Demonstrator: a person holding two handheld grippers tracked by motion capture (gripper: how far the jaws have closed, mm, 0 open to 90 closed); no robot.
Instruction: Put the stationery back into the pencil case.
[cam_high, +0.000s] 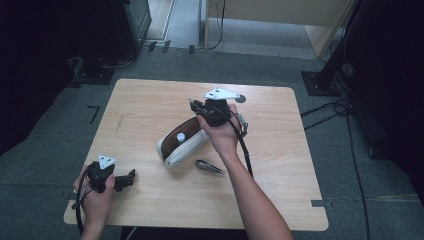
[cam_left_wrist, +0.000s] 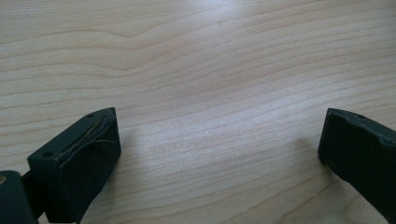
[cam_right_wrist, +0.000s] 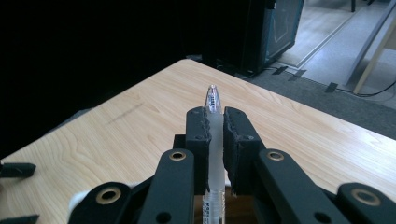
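The pen's (cam_right_wrist: 213, 126) lower barrel is hidden between the right claw's (cam_right_wrist: 215, 122) pads

Table (cam_high: 150, 100): pale wood-grain top, smooth, matt. Pen (cam_right_wrist: 212, 116): frosted translucent plastic barrel, clear glossy tip. Right gripper (cam_right_wrist: 214, 122): matt black plastic, rough worn pads, brass-coloured rivets. Case (cam_high: 182, 142): brown wood-look panel, white glossy edge, perhaps plastic. Floor (cam_high: 300, 65): grey carpet.

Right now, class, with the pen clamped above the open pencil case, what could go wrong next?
1. The right hand-held gripper pinches the clear pen along a narrow strip; it might slip or swivel.
2. The pencil case lies unheld, the left hand-held gripper open and apart, so a nudge could shift it.
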